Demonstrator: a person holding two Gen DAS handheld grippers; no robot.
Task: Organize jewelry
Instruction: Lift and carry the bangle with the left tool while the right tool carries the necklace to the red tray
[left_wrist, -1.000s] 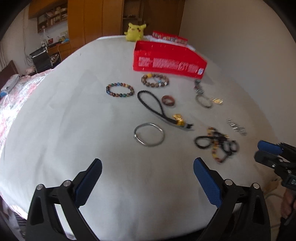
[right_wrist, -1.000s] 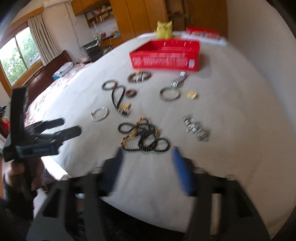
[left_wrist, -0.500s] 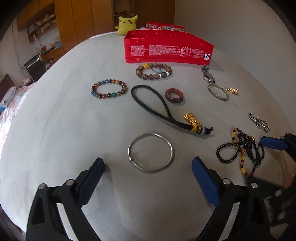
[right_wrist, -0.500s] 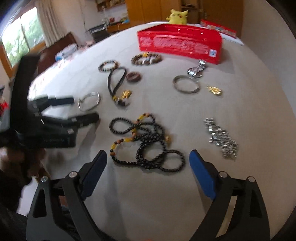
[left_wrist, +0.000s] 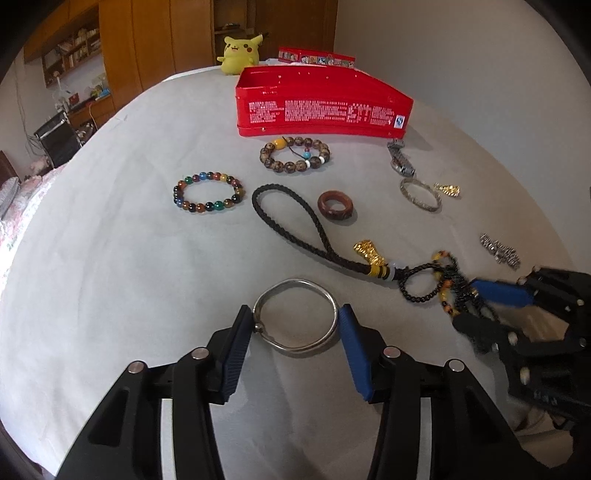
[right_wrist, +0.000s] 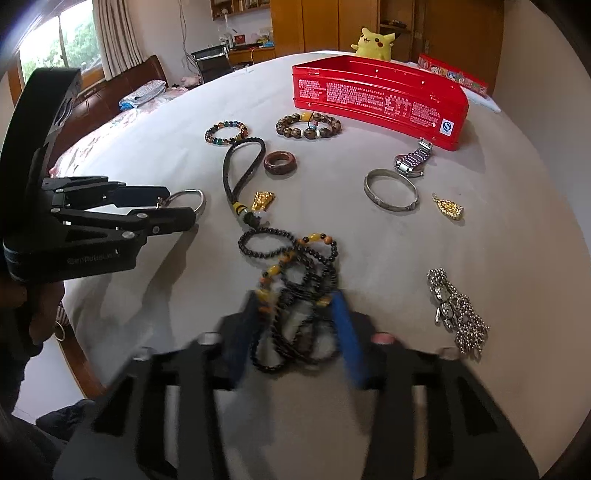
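My left gripper (left_wrist: 295, 325) is closed around a plain silver bangle (left_wrist: 295, 317) lying on the white cloth; both blue pads touch its sides. It also shows in the right wrist view (right_wrist: 173, 206). My right gripper (right_wrist: 295, 325), blurred, straddles a black bead necklace with amber beads (right_wrist: 299, 269); the pads sit at its sides. A red tin box (left_wrist: 321, 103) stands open at the back.
On the cloth lie a multicolour bead bracelet (left_wrist: 208, 192), a brown bead bracelet (left_wrist: 295, 157), a black braided cord with gold charm (left_wrist: 295, 214), a wooden ring (left_wrist: 335, 205), a watch (left_wrist: 400, 160), a silver cuff (left_wrist: 421, 194), a gold pendant (left_wrist: 447, 189) and a silver chain (left_wrist: 500, 251). A Pikachu plush (left_wrist: 238, 53) sits behind the box.
Both grippers have moved forward and down onto the cloth and narrowed. The left has closed on the silver bangle; the right has closed in around the black necklace.
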